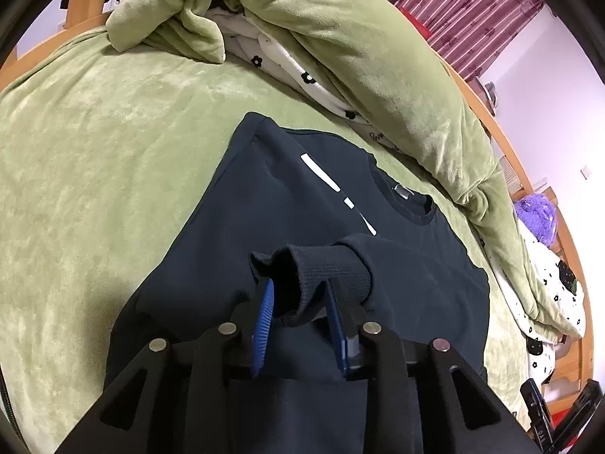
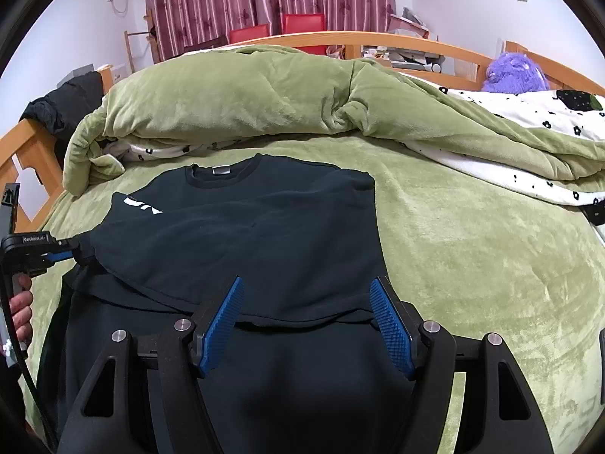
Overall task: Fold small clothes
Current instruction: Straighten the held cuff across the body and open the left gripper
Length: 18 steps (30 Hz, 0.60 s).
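My left hand-held gripper (image 1: 298, 302) was clamped on the ribbed sleeve cuff (image 1: 325, 276), carried over the dark sweatshirt (image 2: 242, 234) spread on the green bed (image 2: 453, 246) ahead, collar farthest. My right hand-held gripper (image 2: 306, 317) hung with its jaws apart above the near fold, nearer the hem.

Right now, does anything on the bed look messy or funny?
Yes. The green quilt lies bunched in a twisted heap behind the dark sweatshirt. The sweatshirt is only half folded: the left gripper pinches its ribbed cuff.
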Motion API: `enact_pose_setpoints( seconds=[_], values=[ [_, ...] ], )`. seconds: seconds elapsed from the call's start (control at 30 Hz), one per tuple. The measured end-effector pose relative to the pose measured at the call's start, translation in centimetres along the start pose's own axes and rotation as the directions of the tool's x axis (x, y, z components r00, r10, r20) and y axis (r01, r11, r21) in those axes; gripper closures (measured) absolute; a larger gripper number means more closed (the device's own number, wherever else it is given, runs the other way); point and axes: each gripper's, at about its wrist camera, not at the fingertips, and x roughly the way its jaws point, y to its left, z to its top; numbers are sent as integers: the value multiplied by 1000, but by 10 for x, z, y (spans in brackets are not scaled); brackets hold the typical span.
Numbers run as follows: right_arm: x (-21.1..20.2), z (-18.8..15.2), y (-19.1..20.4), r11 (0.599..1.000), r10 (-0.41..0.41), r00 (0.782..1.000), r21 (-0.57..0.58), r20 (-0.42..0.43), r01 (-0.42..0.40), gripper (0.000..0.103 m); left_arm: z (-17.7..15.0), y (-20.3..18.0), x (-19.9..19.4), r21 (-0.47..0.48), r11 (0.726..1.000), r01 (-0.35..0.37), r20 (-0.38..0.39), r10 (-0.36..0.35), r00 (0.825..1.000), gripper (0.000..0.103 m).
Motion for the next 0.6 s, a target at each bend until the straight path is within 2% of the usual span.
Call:
enact_pose_setpoints(
  seconds=[0.1, 0.27, 0.33, 0.43, 0.5, 0.6],
  values=[
    [0, -1, 5, 1000, -4, 1000, -21, 3, 4, 34, 3, -5, 3, 6, 1000, 10, 2, -10, 1000, 75],
    [4, -3, 11, 999, -12, 1000, -48, -2, 12, 34, 10, -15, 11, 10, 1000, 14, 13, -14, 1000, 58],
    [4, -3, 11, 998, -13, 1000, -55, -1, 13, 34, 8, -20, 16, 41, 999, -9, 26, 8, 1000, 56],
    [3, -3, 11, 998, -19, 1000, -60, 2, 19, 34, 1, -20, 29, 77, 996, -40, 15, 39, 999, 59],
    [3, -3, 9, 997, -30, 1000, -66, 3, 30, 34, -5, -13, 42, 83, 996, -43, -37, 46, 998, 72],
    [4, -1, 1, 994, -87, 996, -73, 7, 88, 34, -12, -2, 52, 73, 993, -95, -81, 101, 992, 77]
  ],
)
